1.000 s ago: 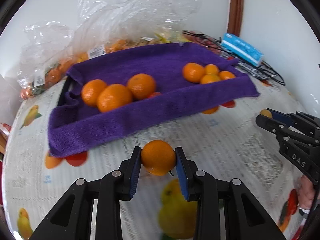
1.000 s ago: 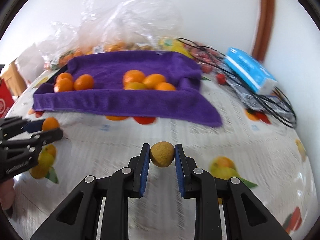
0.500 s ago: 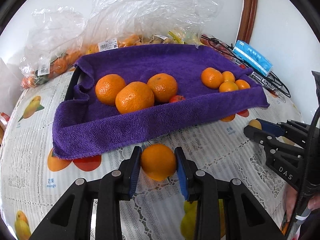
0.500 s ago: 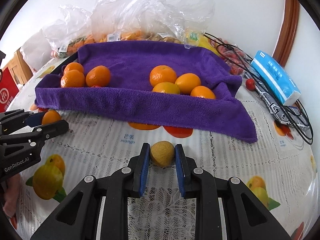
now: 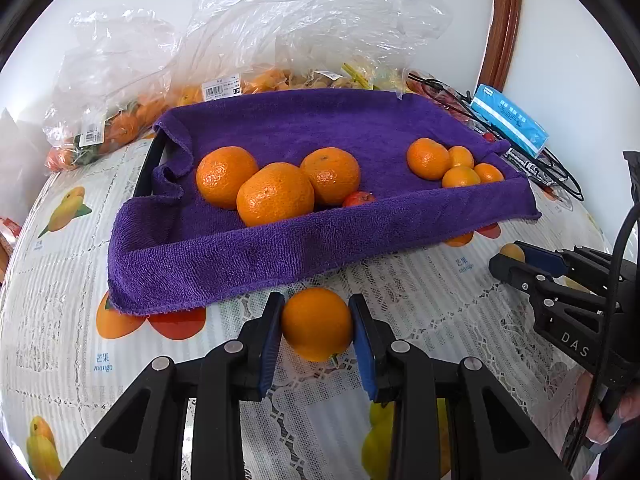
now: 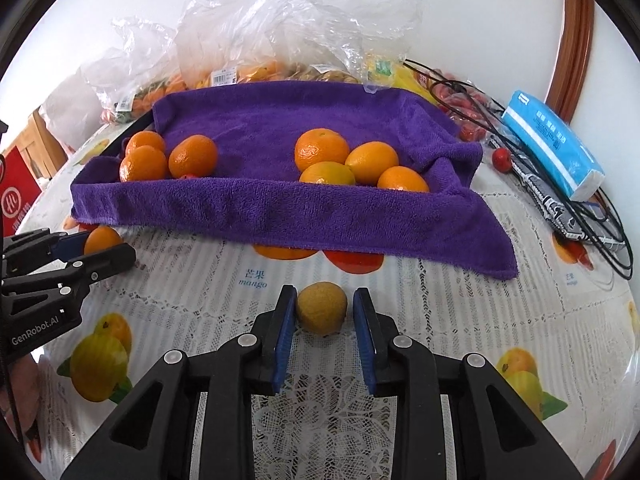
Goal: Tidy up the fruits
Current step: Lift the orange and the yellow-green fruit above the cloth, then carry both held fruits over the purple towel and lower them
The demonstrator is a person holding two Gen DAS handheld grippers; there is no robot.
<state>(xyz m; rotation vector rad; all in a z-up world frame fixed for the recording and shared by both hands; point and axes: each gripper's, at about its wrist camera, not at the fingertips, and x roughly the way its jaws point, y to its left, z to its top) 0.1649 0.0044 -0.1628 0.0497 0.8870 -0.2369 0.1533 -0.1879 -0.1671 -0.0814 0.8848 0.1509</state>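
A tray lined with a purple towel point(image 5: 320, 248) point(image 6: 280, 208) holds three large oranges point(image 5: 276, 194) on its left side and several small ones point(image 5: 460, 164) on its right. My left gripper point(image 5: 316, 312) is shut on an orange point(image 5: 316, 324) just before the towel's front edge; it also shows in the right wrist view point(image 6: 108, 246). My right gripper point(image 6: 325, 300) has its jaws opening around a small yellow-brown fruit point(image 6: 322, 307). The fruit touches the left pad, with a gap at the right pad.
Clear plastic bags point(image 5: 280, 40) of fruit lie behind the tray. A blue tissue pack point(image 6: 552, 144) and black cables point(image 6: 592, 216) sit at the right, with a small red fruit point(image 6: 500, 158) beside them. A lace cloth with printed fruit covers the table point(image 6: 440, 292).
Both grippers have drawn closer to the tray's front edge. The right jaws have parted slightly from the yellow-brown fruit. The left gripper keeps its hold on the orange.
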